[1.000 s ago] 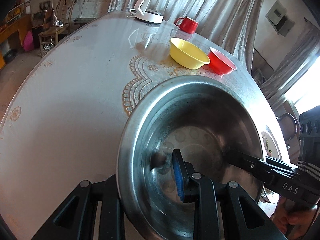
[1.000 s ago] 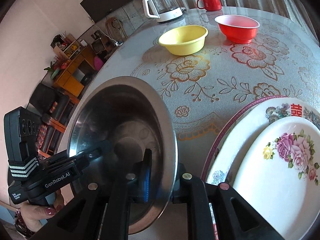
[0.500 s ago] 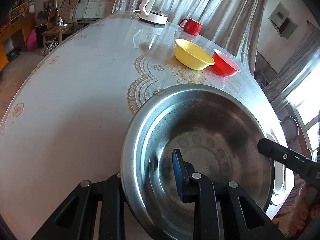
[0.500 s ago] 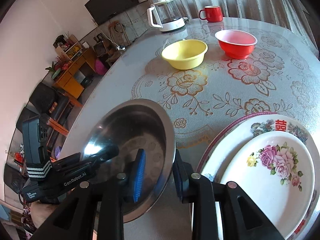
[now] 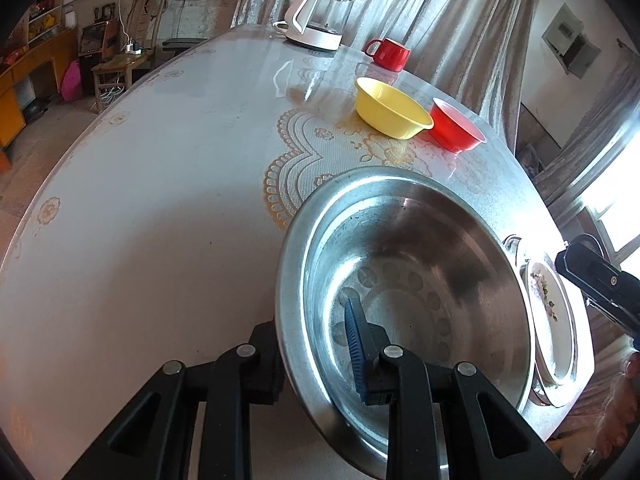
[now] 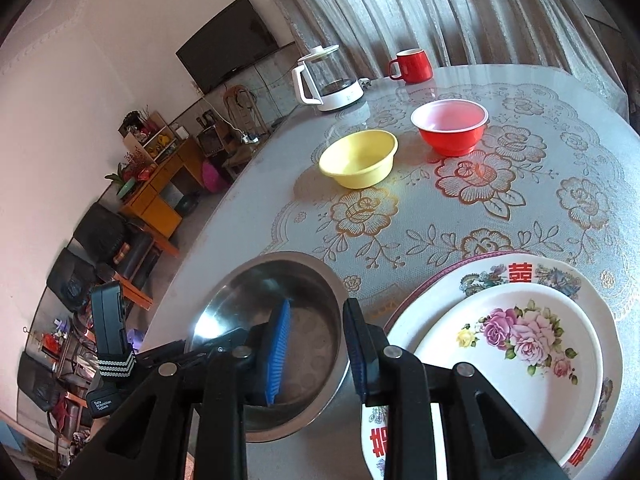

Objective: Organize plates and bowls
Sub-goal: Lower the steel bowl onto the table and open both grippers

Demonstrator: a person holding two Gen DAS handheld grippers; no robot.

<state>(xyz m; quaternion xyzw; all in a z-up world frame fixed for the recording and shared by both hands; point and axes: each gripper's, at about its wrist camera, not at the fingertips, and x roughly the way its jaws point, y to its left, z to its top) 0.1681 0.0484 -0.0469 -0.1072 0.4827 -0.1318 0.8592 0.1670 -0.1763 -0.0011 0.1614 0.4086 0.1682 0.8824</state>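
A large steel bowl (image 5: 420, 280) sits on the table near its front edge; it also shows in the right wrist view (image 6: 304, 340). My left gripper (image 5: 316, 344) is shut on the bowl's near rim, one finger inside and one outside. My right gripper (image 6: 316, 340) is open and raised above the bowl's right rim, holding nothing. Two stacked floral plates (image 6: 528, 344) lie to the right of the bowl. A yellow bowl (image 6: 360, 162) and a red bowl (image 6: 450, 126) stand apart farther back.
A white glass kettle (image 6: 326, 80) and a red mug (image 6: 412, 65) stand at the table's far edge by the curtain. The round table (image 5: 140, 200) has a lace-pattern cover. Chairs and cabinets stand beyond the table's left edge.
My right gripper has let go of the steel bowl's rim, opened and lifted back. The bowl has settled flat on the table, still held by my left gripper.
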